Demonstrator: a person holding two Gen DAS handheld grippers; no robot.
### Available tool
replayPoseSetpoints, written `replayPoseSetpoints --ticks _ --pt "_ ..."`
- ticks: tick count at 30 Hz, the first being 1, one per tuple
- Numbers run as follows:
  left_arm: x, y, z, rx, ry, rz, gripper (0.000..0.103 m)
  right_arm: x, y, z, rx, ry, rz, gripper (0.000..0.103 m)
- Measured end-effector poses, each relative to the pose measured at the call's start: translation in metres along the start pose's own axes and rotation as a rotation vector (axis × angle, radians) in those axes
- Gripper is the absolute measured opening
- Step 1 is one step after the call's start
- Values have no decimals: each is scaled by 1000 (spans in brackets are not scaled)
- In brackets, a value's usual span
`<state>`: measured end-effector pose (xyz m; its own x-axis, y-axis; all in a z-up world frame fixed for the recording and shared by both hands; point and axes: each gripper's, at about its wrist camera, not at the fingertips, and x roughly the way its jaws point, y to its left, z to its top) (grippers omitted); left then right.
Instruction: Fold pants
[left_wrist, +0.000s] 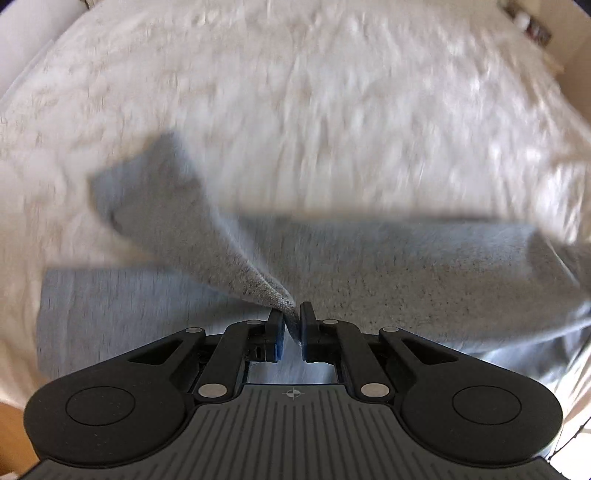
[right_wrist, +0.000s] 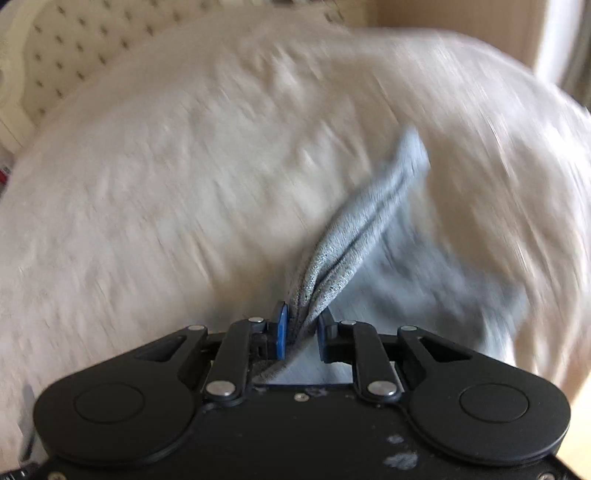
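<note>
Grey knit pants (left_wrist: 388, 273) lie spread across a white fluffy bedcover (left_wrist: 295, 110). My left gripper (left_wrist: 291, 317) is shut on a pinched fold of the grey fabric, which rises in a ridge toward the upper left. In the right wrist view my right gripper (right_wrist: 301, 319) is shut on a bunched edge of the pants (right_wrist: 354, 229); the cloth stretches in a taut, creased strip up to the right. More of the grey fabric lies flat below and right of that strip. Both views are blurred by motion.
A tufted cream headboard (right_wrist: 74, 48) stands at the upper left of the right wrist view. A shelf with small items (left_wrist: 532, 26) shows at the top right of the left wrist view. A wooden floor strip (left_wrist: 11, 435) shows beyond the bed's edge.
</note>
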<state>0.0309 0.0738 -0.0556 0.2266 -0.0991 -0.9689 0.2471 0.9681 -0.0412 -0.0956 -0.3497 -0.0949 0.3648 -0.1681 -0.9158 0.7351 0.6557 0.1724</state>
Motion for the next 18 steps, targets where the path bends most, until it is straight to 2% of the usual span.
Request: replayPoseSetpoints --ticks 3,5,6,7,8,10,11,14,18 --pt "22 -4 -21 10 75 30 9 33 -27 -35 39 135 -47 18" --pt "32 -7 -29 18 97 51 9 42 -41 -48 79 171 -44 20" --pt "35 -8 -32 23 102 61 9 40 -46 -50 100 159 -32 22" --pt "37 -9 -33 23 101 69 9 37 -53 -51 123 137 -20 30" --pt "38 -9 -33 24 100 73 9 33 -58 -50 139 116 -13 45" --pt "38 -10 -33 23 93 82 9 24 -68 -47 165 50 -13 66" --pt "35 -11 -33 22 90 84 9 18 -72 -45 173 18 -23 71" --pt "34 -12 -36 19 77 93 9 16 -91 -29 217 -33 -28 78" --pt "34 -16 -35 16 67 110 9 26 -111 -11 280 -45 -40 78"
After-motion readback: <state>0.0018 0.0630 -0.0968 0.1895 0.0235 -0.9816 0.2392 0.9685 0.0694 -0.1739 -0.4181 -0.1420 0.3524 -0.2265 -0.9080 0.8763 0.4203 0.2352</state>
